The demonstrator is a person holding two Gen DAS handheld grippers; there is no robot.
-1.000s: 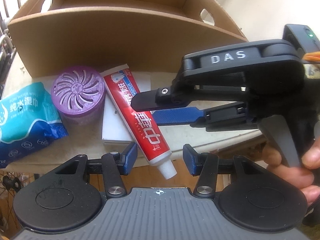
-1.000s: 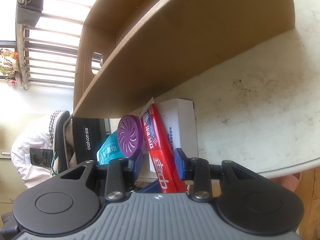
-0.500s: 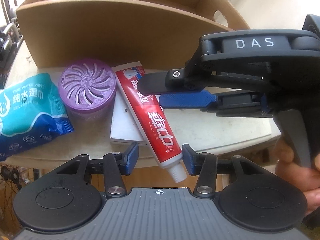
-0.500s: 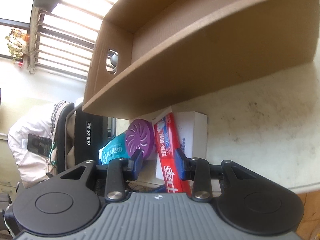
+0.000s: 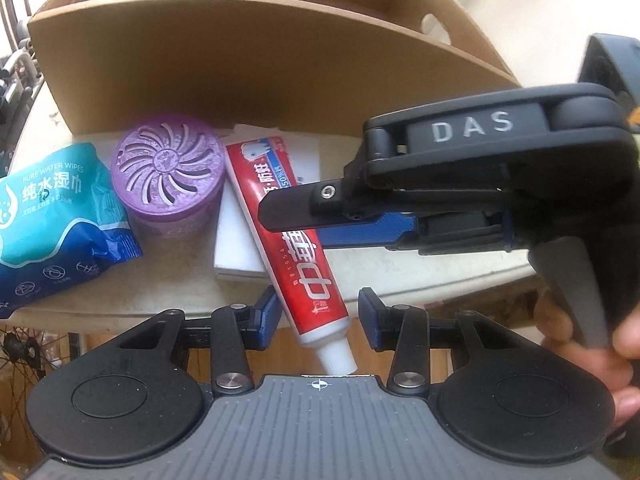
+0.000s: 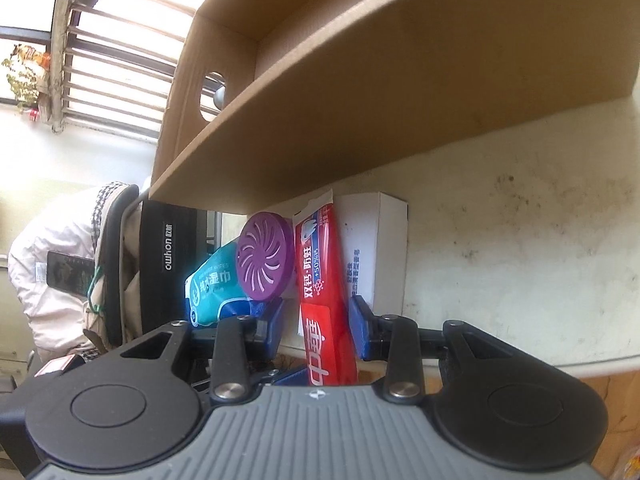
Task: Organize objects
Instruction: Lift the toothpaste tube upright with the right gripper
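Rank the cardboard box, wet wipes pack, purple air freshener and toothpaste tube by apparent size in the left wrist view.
1. cardboard box, far the largest.
2. wet wipes pack, partly cut off by the frame edge.
3. toothpaste tube and purple air freshener: too alike to rank; the tube is longer but narrower, and its cap end is nearer the camera.

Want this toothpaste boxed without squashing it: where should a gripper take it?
Grip the toothpaste near its cap end, across its narrow width. That end overhangs the table edge, so fingers fit on both sides. Come from the table's front edge.

left tool (image 5: 316, 314) open, right tool (image 6: 316, 320) open
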